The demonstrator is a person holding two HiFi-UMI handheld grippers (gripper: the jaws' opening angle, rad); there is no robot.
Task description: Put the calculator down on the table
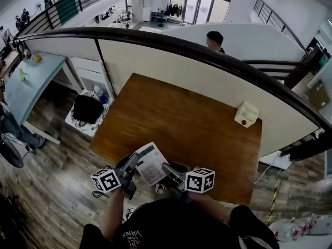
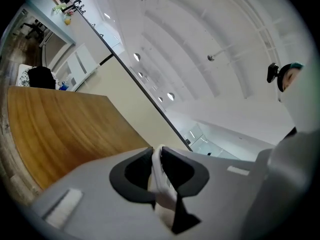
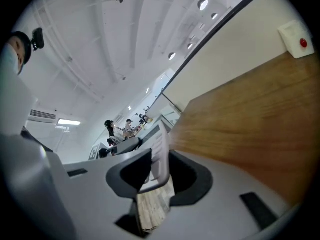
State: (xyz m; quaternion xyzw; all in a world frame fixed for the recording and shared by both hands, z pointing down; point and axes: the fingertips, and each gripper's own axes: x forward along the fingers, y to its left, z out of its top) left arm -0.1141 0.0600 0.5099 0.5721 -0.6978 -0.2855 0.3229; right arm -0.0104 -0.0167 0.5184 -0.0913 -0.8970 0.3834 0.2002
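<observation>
There is one calculator (image 1: 150, 163), white with grey keys. It sits low in the middle of the head view, over the near left edge of the one wooden table (image 1: 197, 113). Two grippers carry it, one on each side. The left gripper (image 1: 129, 166) comes in from the lower left, and its own view shows both black jaws pressed onto a thin white edge of the calculator (image 2: 159, 176). The right gripper (image 1: 167, 168) comes in from the lower right, and its view shows its jaws clamped on the opposite edge (image 3: 161, 154), with the calculator's face angling away to the upper left. So both claws are closed on the same calculator. Whether its underside touches the wood cannot be told.

Two marker cubes show, one on each gripper: the left cube (image 1: 105, 180) and the right cube (image 1: 200, 180).

One small white box (image 1: 246, 113) with a single red button stands at the table's right edge. It shows again in the upper right corner of the right gripper view (image 3: 298, 40).
</observation>
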